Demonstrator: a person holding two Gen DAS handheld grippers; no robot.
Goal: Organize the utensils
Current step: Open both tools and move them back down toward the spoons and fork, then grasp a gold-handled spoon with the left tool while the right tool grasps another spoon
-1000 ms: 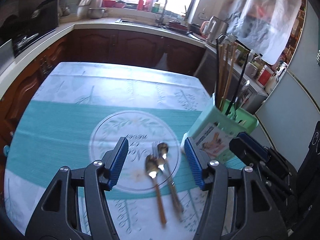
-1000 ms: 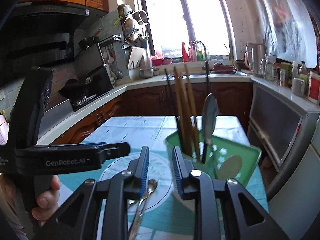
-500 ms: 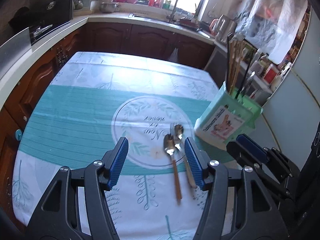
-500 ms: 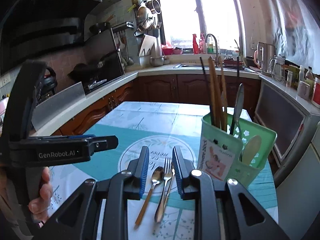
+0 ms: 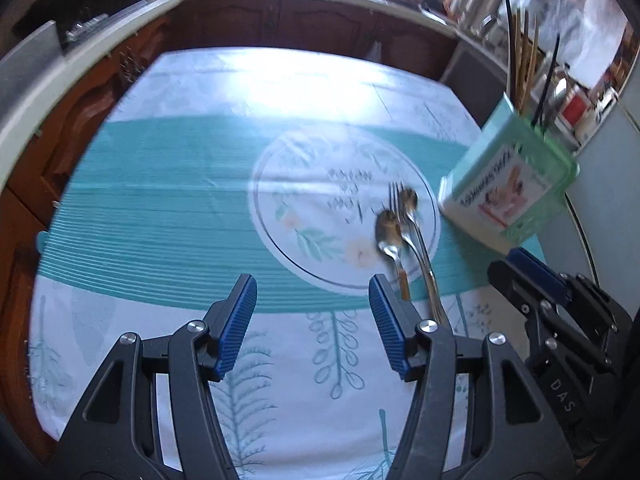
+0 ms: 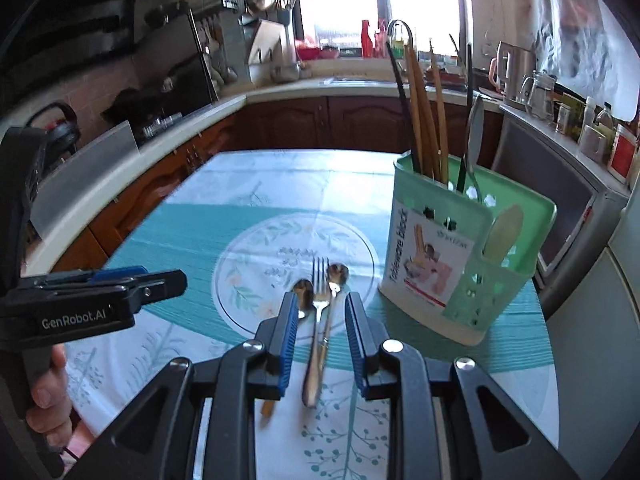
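Right gripper [image 6: 321,336]: parted a little and holding nothing; it hung low over the cutlery, blue ribbed pads either side of the fork's handle without touching it.
Left gripper [image 5: 312,322]: spread wide and holding nothing, above the tablecloth [image 5: 168,208], with the cutlery off by its right pad.
Cutlery: a fork [image 6: 318,300] between two spoons, the left spoon [image 6: 303,298] and the right spoon [image 6: 337,276], lay close together on the round white medallion at the table's middle.
Key relation: the handles ran back toward the right gripper, heads pointing to the far edge, so the long axis lay along its fingers; I judged the right arm nearer and better lined up.
Holder [image 6: 464,264]: a mint-green plastic box with a perforated side and paper label, standing upright near the table's right edge, just right of the cutlery.
Contents: wooden chopsticks [image 6: 424,104], a dark ladle and a pale spoon stood in it.
Materials: shiny thin metal, the left spoon's handle apparently wood-toned; flat on cloth, likely awkward to pinch.
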